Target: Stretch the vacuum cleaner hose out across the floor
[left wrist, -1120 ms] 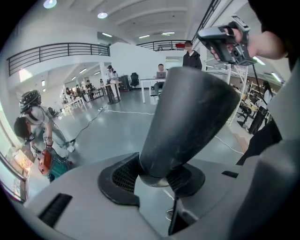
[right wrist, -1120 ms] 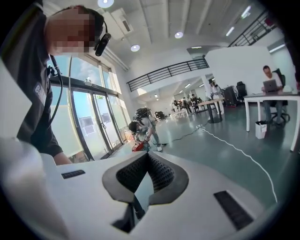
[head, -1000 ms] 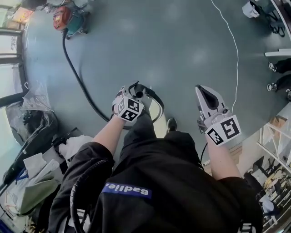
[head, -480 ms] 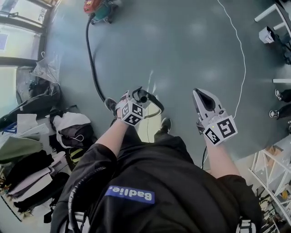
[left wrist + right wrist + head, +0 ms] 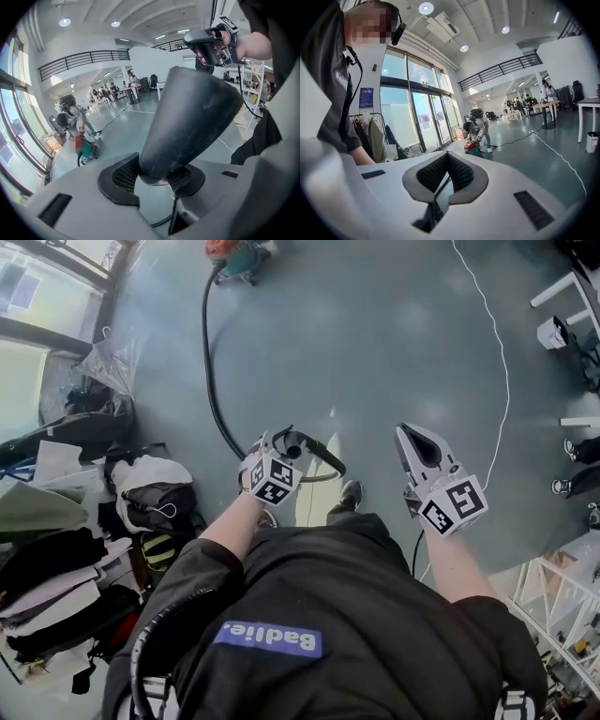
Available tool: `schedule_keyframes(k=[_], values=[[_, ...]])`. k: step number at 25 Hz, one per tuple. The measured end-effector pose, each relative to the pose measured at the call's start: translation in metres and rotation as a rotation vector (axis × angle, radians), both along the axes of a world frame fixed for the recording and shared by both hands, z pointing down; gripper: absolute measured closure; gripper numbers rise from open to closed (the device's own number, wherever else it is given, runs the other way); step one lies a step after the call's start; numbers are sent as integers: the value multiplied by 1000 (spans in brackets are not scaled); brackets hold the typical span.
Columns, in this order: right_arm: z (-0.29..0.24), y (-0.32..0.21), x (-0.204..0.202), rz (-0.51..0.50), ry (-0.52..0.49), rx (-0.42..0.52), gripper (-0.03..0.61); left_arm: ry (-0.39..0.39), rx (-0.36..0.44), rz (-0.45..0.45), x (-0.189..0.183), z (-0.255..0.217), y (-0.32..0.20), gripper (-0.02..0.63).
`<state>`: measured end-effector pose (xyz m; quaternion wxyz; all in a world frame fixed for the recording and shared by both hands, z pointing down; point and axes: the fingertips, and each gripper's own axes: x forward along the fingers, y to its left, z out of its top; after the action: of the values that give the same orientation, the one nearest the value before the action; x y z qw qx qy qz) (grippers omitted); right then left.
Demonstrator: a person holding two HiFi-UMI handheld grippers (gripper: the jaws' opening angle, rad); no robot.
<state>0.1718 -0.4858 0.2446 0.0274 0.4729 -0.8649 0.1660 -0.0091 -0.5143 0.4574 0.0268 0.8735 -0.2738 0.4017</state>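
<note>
Two forearms reach fwd from the torso. The left gripper [image 5: 284,441] points downward — jaws clamped wide on the hose [image 5: 207,371] end; hose trails across the floor [image 5: 394,352] to the vacuum [image 5: 234,251]. The right gripper [image 5: 409,435] sits approx level — jaws closed, nothing btwn.
</note>
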Motion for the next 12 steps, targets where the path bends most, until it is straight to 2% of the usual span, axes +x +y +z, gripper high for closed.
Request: schedule_keyframes(k=[3,5,9,12], values=[[-6,18,-60,6,23,12,575,50,6,-12,-47,-4,15,449],[-6,31,-100,48,29,5,575,82,3,-10,-79,-5,24,449],[-6,69,-170,142,20,-21,575,148,25,52,-131,-26,49,449],[-13,97,-208,134,47,-20,575,181,55,81,-156,-46,68,449]])
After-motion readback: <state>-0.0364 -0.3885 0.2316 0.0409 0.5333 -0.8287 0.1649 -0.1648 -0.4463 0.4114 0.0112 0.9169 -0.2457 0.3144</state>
